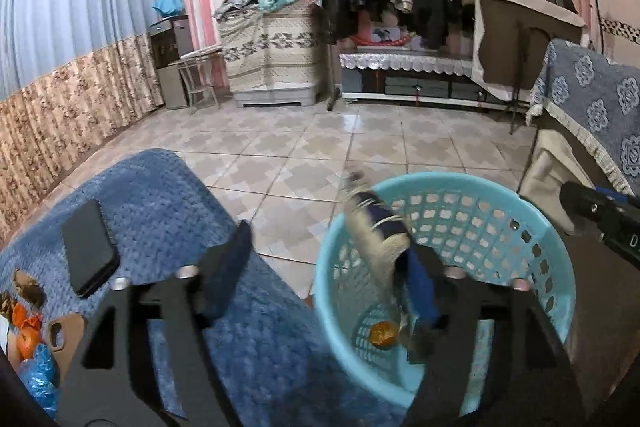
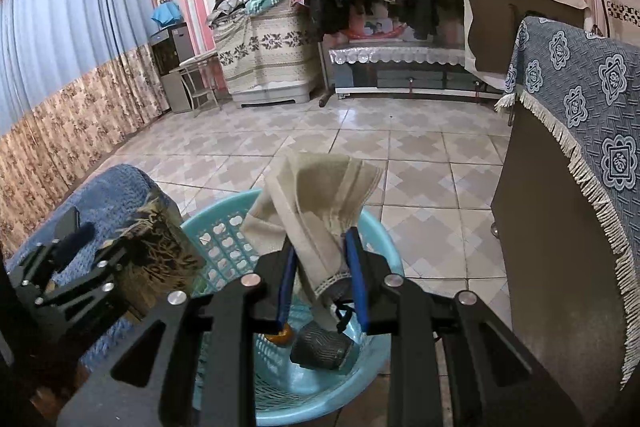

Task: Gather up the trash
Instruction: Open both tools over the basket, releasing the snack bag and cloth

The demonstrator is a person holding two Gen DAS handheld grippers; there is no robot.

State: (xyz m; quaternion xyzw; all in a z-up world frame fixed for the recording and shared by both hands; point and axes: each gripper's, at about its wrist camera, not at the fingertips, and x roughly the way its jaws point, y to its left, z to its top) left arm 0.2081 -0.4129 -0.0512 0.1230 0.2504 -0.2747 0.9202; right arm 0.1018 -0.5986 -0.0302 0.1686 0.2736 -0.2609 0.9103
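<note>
- Tongs first: my left tongs point(image 1: 328, 259) are spread wide, with nothing pinched. My right tongs point(image 2: 320, 239) are pressed together on a beige cloth point(image 2: 320, 195).
- Both pairs hang over the turquoise basket point(image 1: 500, 211), which sits directly below and ahead of them. I judge this is so that the trash falls inside.
- A tan and dark packet point(image 1: 376, 235) lies loose against the inner side of my left tongs' right finger. It is blurred, so I judge it to be dropping.
- The packet's long axis is steeply tilted. Its upper end points up and away from me, and its lower end points down into the basket.
- The cloth's long axis is roughly upright. It fans out above my right tongs, and its hemmed end hangs below them, inside the basket.
- An orange wrapper point(image 1: 384, 333) and a dark grey roll point(image 2: 320, 347) lie on the basket floor, beneath the tongs.
- More wrappers point(image 1: 28, 331) and a phone point(image 1: 88, 247) rest on a blue blanket point(image 1: 168, 195), to the left of my left tongs.
</note>
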